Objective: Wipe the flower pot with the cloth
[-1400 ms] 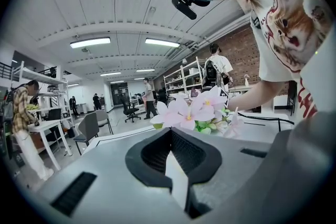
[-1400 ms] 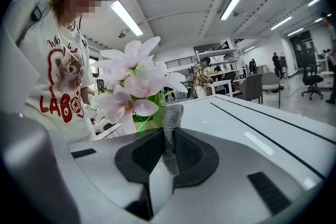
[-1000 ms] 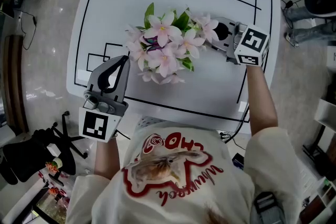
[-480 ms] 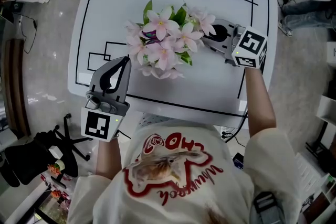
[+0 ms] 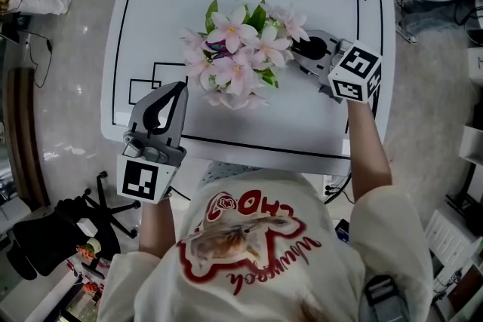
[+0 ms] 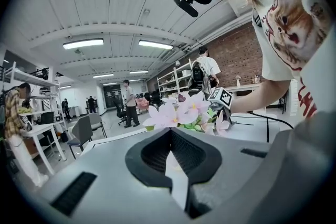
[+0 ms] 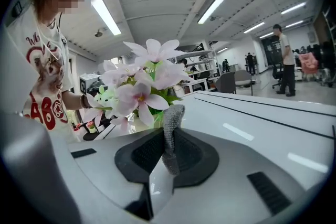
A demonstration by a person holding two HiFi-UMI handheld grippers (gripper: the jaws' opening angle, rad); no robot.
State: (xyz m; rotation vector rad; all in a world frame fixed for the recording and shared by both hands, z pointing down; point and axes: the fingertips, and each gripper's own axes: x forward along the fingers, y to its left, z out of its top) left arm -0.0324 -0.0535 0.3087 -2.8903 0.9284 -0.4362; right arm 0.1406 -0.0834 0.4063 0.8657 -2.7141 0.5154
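One soft, floppy cloth (image 7: pixel 172 115) is pinched in the right gripper (image 7: pixel 167 140); the left gripper (image 5: pixel 179 87), closed and empty, could steady the likely light, tippy pot hidden under the flowers (image 5: pixel 238 56)

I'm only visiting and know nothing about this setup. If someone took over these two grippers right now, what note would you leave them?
The left gripper is shut and empty, held over the near left part of the table, apart from the plant.
The right gripper is shut on the grey cloth, its tips beside the pink blossoms.
The flower pot stands mid-table; from above the blossoms hide the pot itself.
Done: cloth in the gripper and brought to the plant.
Left: wipe the pot. How much is already wiped cannot be told.
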